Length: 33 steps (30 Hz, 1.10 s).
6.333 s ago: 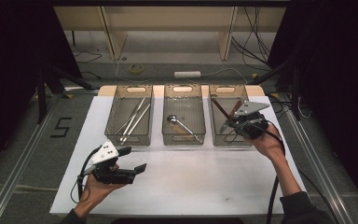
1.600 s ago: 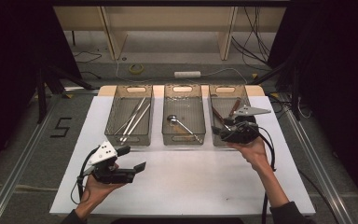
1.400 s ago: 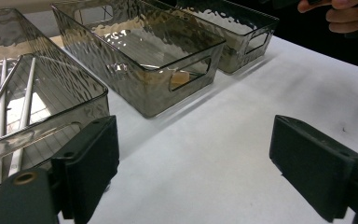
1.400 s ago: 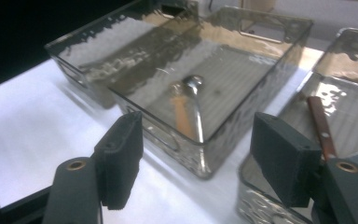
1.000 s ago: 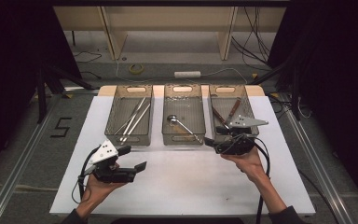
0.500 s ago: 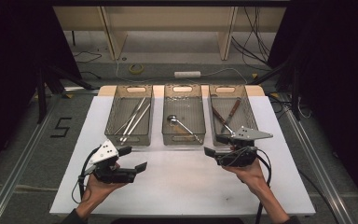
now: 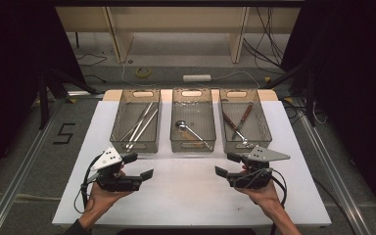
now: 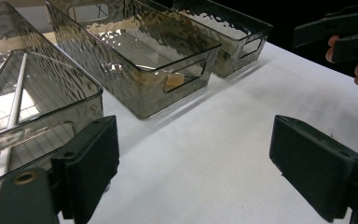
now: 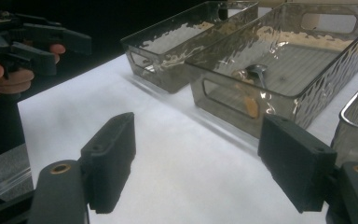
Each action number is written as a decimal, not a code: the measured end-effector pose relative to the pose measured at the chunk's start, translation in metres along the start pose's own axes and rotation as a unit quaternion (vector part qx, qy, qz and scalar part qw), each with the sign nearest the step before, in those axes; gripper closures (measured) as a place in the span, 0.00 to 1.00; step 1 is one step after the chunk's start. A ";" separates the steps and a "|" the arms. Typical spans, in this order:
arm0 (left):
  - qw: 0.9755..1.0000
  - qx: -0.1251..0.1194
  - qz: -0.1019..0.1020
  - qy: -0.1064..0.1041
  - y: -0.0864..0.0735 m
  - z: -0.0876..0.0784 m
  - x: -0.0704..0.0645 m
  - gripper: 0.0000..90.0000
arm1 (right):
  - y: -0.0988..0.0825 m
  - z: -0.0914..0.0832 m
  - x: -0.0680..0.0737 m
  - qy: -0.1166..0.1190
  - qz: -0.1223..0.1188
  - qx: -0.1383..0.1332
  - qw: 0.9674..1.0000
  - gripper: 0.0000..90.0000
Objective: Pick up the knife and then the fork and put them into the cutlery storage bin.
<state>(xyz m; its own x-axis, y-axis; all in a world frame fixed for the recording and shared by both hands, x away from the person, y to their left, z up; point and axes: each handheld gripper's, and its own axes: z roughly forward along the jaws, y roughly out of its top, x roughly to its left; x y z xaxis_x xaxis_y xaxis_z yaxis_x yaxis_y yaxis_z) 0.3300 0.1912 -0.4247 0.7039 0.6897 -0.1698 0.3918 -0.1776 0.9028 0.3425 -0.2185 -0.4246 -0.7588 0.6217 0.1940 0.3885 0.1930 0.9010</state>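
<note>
Right tool [image 7: 224,165] now before right bin [image 7: 260,139]

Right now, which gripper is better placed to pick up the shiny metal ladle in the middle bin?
Probably the right gripper. It sits open near the middle smoky plastic bin's front corner, where the shiny metal ladle's handle ends. The left gripper, also open, is nearer the left bin.

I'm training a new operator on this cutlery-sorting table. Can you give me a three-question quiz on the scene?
1. True or false: the right claw is shut on a knife.
2. Which bin holds the ladle? A left bin B middle bin C right bin
3. Fill in: both claws hover over the white ____.

Key: 1 false, it is open and empty, like the left claw. 2 B. 3 mat.
</note>
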 end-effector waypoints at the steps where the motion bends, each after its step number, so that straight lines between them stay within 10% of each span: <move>1: 1.000 0.000 -0.001 0.000 0.000 0.000 0.000 0.17 | -0.001 -0.001 0.001 -0.001 -0.001 0.000 1.000 0.31; 33: 1.000 -0.001 -0.009 -0.007 -0.001 -0.001 0.001 0.17 | -0.024 -0.023 -0.001 -0.046 0.007 0.011 0.999 0.27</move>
<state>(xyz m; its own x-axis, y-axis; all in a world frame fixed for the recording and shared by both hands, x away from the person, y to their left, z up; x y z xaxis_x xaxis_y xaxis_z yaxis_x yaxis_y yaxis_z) 0.3301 0.1924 -0.4252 0.7047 0.6832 -0.1914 0.4038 -0.1644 0.9000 0.3218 -0.2408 -0.4378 -0.7026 0.6911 0.1694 0.4105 0.1992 0.8898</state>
